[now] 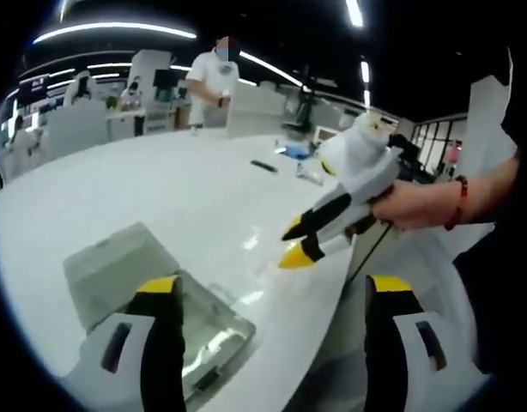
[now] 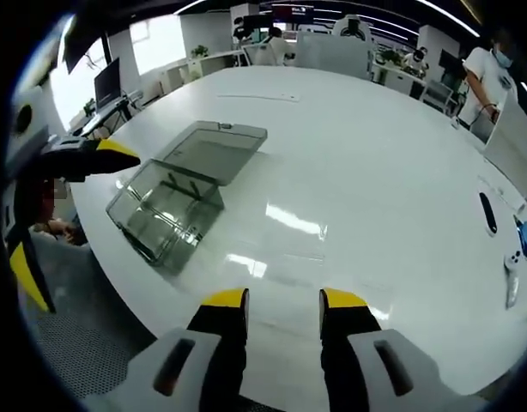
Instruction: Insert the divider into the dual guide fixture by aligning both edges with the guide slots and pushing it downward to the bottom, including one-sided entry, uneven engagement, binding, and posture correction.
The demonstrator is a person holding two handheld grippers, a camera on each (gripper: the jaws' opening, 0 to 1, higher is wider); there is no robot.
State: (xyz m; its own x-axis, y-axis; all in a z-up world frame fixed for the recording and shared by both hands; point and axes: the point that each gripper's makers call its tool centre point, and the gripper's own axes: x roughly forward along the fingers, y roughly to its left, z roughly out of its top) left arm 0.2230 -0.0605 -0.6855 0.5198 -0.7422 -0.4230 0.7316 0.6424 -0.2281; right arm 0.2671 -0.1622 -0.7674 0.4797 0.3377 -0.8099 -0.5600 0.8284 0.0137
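White table (image 2: 349, 172) — large, glossy, rounded edge, ceiling lights mirrored in its top. Clear plastic box (image 2: 165, 210), the guide fixture: sits on the table close to its near edge, lid (image 2: 214, 148) swung open and lying flat on the far side; in the left gripper view the same box (image 1: 208, 330) shows just behind that view's own left jaw, with the lid (image 1: 118, 270) to its left. Whether a divider stands inside cannot be told through the clear walls. Left gripper (image 1: 276, 287): yellow-tipped jaws spread wide, nothing between them, straddling the table edge with the box at the left jaw; in the right gripper view it enters from the left (image 2: 62, 210), one tip just beside the box. Right gripper (image 2: 283, 300): jaws at a narrow gap, empty, over bare table near the edge; in the left gripper view it hangs over the table's right side (image 1: 293, 242), held by a hand (image 1: 418, 204) with a red wristband. Small dark and white items (image 2: 495, 240) lie far right. A person in a white shirt (image 1: 214, 81) stands beyond the table.
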